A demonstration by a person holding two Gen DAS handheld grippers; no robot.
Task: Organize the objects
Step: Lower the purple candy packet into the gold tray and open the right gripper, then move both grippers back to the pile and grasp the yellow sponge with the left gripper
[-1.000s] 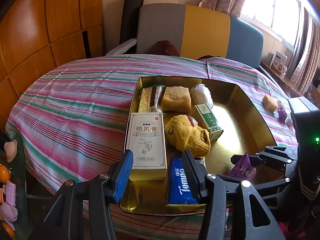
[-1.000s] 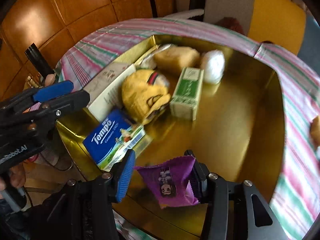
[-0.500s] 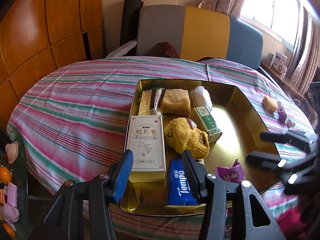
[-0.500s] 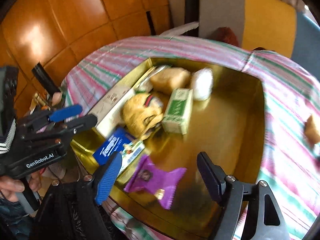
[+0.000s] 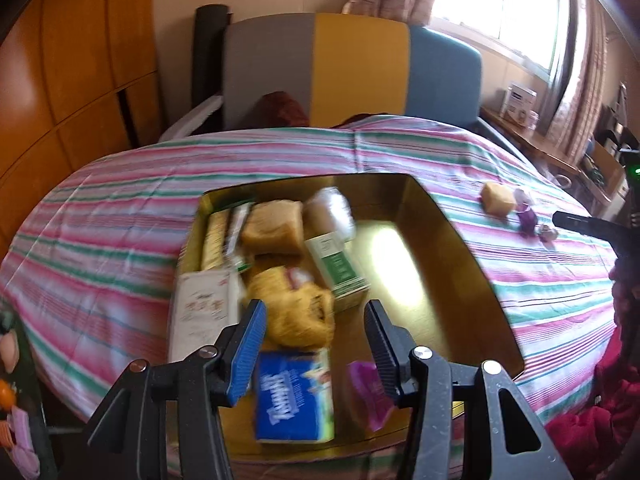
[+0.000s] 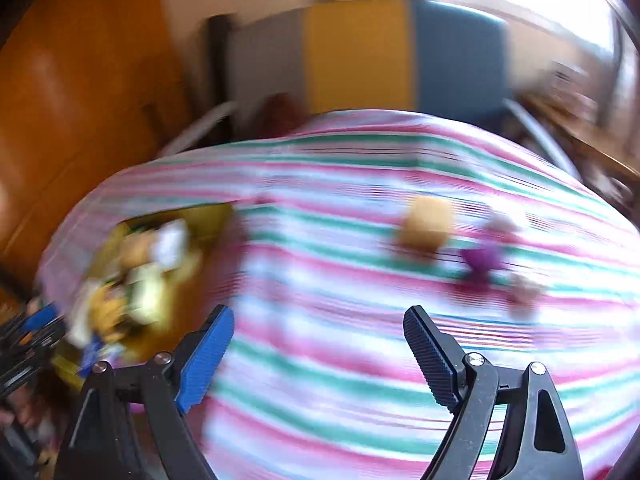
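A gold tray (image 5: 460, 240) on the striped table holds a white box (image 5: 200, 312), a yellow knit toy (image 5: 296, 312), a green box (image 5: 338, 264), a blue tissue pack (image 5: 292, 396) and a purple packet (image 5: 368, 396). My left gripper (image 5: 314, 344) is open and empty above the tray's near end. My right gripper (image 6: 316, 354) is open and empty over the tablecloth, right of the tray (image 6: 212, 216). A tan block (image 6: 424, 226) and purple pieces (image 6: 484, 260) lie on the cloth ahead of it. The right wrist view is blurred.
A grey, yellow and blue chair (image 5: 352, 64) stands behind the table. Wood panels (image 5: 60, 80) line the left wall. A shelf with boxes (image 5: 520, 104) sits under the window at right. The tan block also shows in the left wrist view (image 5: 498, 198).
My right gripper opened, let the purple packet drop into the tray, and swung right over the cloth. My left gripper shifted slightly right.
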